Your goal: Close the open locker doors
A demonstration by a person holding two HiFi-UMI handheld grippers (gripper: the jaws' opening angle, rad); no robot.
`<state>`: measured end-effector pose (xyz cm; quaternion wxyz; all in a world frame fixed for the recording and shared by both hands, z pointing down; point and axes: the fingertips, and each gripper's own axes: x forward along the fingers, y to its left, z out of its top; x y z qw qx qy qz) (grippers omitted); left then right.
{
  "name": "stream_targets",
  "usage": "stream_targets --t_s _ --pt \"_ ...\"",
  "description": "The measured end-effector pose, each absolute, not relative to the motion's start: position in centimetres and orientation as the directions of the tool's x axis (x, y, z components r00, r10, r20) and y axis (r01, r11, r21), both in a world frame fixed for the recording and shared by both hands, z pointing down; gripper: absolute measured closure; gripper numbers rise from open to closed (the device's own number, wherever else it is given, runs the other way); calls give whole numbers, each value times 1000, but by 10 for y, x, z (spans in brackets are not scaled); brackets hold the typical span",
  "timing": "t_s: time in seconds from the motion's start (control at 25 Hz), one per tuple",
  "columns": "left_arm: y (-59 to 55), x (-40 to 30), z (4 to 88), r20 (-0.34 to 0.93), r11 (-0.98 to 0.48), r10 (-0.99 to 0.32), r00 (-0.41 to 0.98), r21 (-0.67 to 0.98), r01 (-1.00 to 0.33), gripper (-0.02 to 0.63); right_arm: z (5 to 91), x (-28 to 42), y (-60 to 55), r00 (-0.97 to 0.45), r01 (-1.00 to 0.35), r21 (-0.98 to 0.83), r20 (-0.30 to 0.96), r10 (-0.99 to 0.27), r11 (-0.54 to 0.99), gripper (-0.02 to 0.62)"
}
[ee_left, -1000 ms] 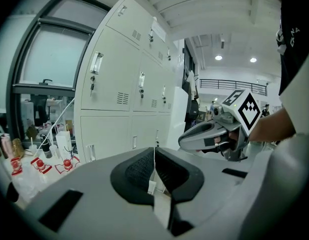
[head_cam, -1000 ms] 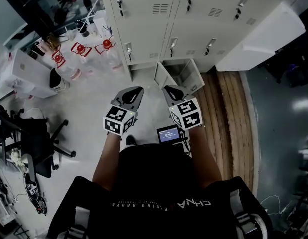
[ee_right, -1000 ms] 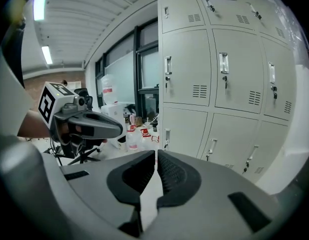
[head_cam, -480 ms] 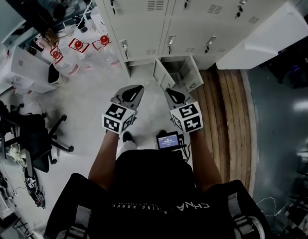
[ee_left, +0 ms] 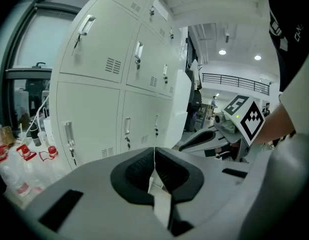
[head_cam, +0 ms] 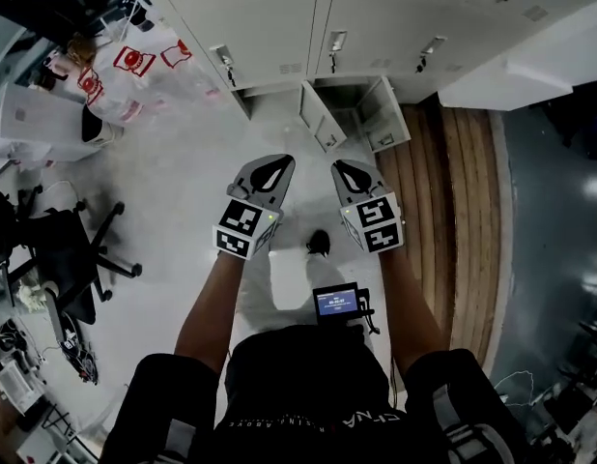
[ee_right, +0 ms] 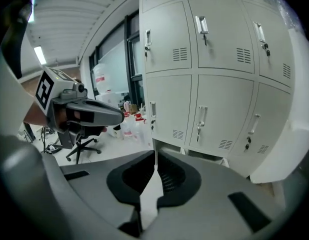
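**Bottom locker stood open**

The open locker door (head_cam: 318,124) jutted from the bottom row of the lockers (head_cam: 270,17), ahead of me. My left claw (head_cam: 270,165) and right claw (head_cam: 348,170) hung side by side short of it, both pressed together, pinching nothing.

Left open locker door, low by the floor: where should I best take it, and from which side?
Take the door at its free near edge, coming from its left, outer face. It stands out toward the person, hinged at the locker, so a push there should swing it shut.
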<state>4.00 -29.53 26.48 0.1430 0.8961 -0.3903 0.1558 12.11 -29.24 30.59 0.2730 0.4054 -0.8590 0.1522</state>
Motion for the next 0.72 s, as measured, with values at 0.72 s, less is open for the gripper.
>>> stream_targets --t_s 0.72 --pt "-370 93 610 445 -748 -536 718 144 -648 583 638 170 -357 -435 -855 -40 601 -671 518 555"
